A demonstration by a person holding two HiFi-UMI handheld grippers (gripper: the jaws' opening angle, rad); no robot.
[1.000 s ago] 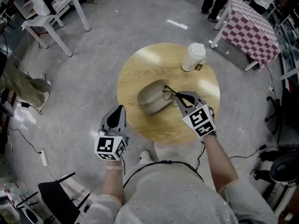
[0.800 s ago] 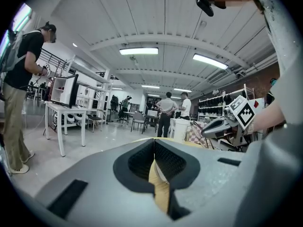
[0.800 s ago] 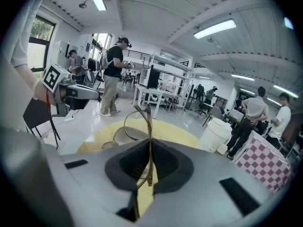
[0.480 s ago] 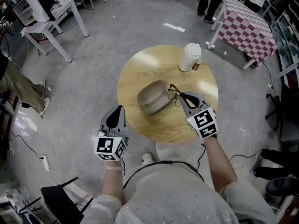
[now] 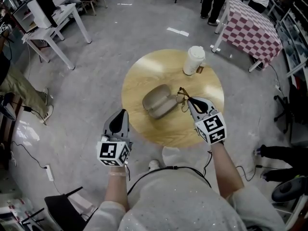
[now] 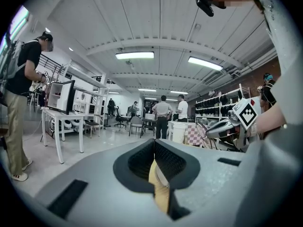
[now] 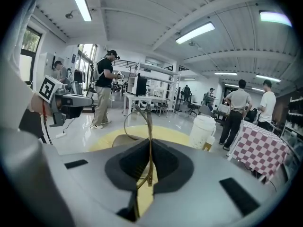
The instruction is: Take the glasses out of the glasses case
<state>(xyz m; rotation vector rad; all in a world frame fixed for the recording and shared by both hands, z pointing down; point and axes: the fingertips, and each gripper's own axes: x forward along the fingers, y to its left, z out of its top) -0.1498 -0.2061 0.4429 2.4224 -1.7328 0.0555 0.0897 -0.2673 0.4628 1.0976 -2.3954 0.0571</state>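
The round wooden counter point(image 5: 144, 76) carries everything that belongs to the task. Near its middle lies the glasses case point(image 5: 158, 101), a grey-tan, rounded, soft-looking shell with two halves meeting at a crease. Just beside its right end are the glasses point(image 5: 182, 98), outside the case. They have a thin wire frame that looks dark from above and gold up close, with round lens rims. Whether the frame touches the case cannot be told.

The right claw point(image 5: 191, 101) is clenched on the glasses. In the right gripper view its jaws pinch one thin bar of the frame, and a lens rim stands upright above them, over the counter. The left claw point(image 5: 121, 114) hangs off the counter's near-left edge, above the grey floor. Its jaws are pressed together with nothing between them, and only a sliver of the yellow counter shows past them.

A table with a red-and-white checked cloth point(image 5: 252, 30) stands well apart at the upper right, and a white desk point(image 5: 53, 18) stands at the upper left. A white lidded paper cup point(image 5: 194, 60) sits at the counter's far edge, well clear of the case and the glasses.
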